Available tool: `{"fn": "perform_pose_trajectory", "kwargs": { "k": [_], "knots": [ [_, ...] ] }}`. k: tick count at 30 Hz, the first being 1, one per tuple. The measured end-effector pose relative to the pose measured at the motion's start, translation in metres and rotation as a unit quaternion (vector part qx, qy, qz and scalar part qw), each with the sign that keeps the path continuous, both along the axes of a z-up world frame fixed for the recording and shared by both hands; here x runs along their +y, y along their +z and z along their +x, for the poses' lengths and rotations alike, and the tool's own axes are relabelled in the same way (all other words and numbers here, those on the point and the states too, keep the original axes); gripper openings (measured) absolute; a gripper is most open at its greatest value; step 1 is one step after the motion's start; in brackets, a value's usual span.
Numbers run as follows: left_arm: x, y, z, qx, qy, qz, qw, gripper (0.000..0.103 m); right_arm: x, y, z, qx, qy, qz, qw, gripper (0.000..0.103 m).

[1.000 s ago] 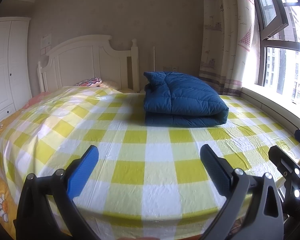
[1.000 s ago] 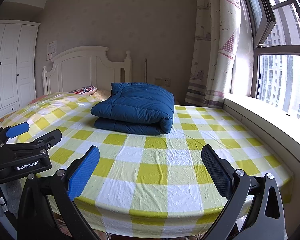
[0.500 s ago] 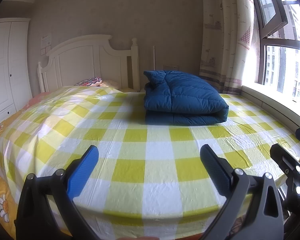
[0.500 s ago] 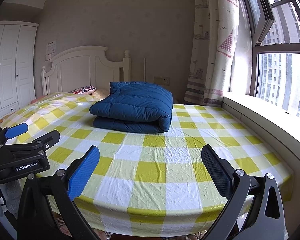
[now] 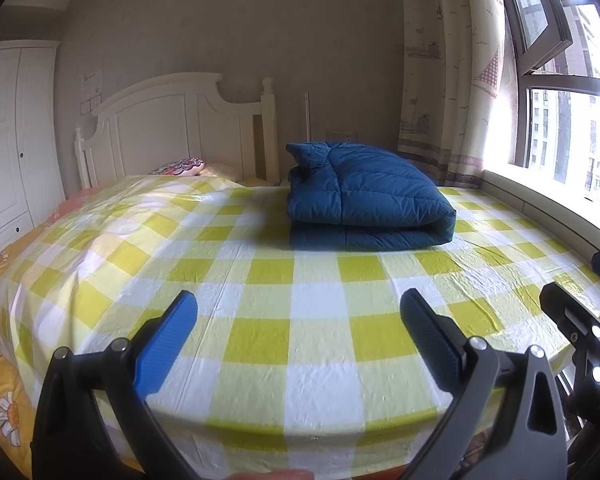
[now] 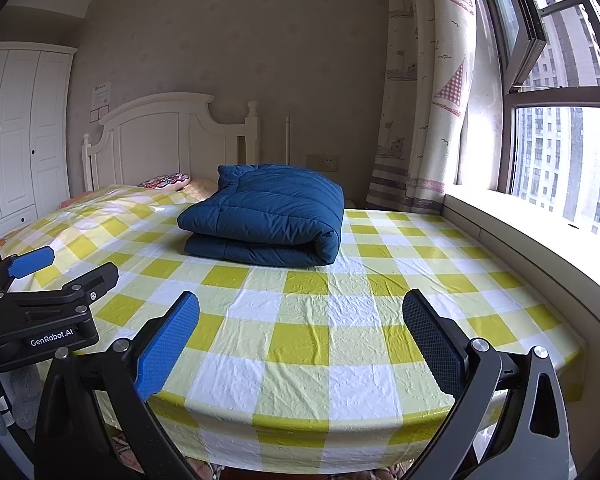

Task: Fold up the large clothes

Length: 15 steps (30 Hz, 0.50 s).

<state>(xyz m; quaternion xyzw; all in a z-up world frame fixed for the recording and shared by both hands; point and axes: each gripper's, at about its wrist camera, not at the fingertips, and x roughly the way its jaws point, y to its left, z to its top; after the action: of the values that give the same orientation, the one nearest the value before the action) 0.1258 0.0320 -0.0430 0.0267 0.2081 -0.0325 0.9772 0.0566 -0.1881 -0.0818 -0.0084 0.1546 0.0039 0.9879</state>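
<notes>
— Where is the garment?

— The blue quilted coat (image 5: pixel 364 200) lies folded into a thick bundle on the bed (image 5: pixel 260 288), toward the headboard (image 5: pixel 172 120) end and nearer the window side. In the right wrist view the same coat (image 6: pixel 268 216) sits on the yellow-and-white checked cover (image 6: pixel 320 320), its rounded fold facing the window (image 6: pixel 560 152).

— And the tools?

— The left tool (image 5: pixel 298 332) is held above the foot of the bed with its two fingers spread wide apart and nothing between them. One pad is bright blue, the other dark. The right tool (image 6: pixel 300 332) is likewise spread, empty, well apart from the coat.

— Do they see each other?

— Yes. In the right wrist view the left tool shows at the left edge, black, with lettering on its body. In the left wrist view part of the right tool appears at the right edge.

— Anything else on the bed?

— A patterned pillow (image 5: pixel 180 167) lies by the headboard, to the left of the coat. An orange flowered sheet (image 5: pixel 0 392) shows beneath the checked cover at the left edge.

— And the room?

— A white wardrobe (image 5: pixel 8 136) stands on the left — a curtain (image 6: pixel 428 92) printed with sailboats hangs beside the window, and a pale sill (image 6: pixel 532 232) runs along the bed.
</notes>
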Motion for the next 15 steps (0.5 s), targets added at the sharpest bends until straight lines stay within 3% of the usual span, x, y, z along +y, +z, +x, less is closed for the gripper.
{"fn": "perform_pose_trajectory", "kwargs": {
  "k": [15],
  "knots": [
    [0.004,0.017,-0.013,-0.039,-0.006,0.012,0.9992,0.101,0.001,0.004,-0.004,-0.007,-0.001,-0.001,1.000,0.098]
  ]
}}
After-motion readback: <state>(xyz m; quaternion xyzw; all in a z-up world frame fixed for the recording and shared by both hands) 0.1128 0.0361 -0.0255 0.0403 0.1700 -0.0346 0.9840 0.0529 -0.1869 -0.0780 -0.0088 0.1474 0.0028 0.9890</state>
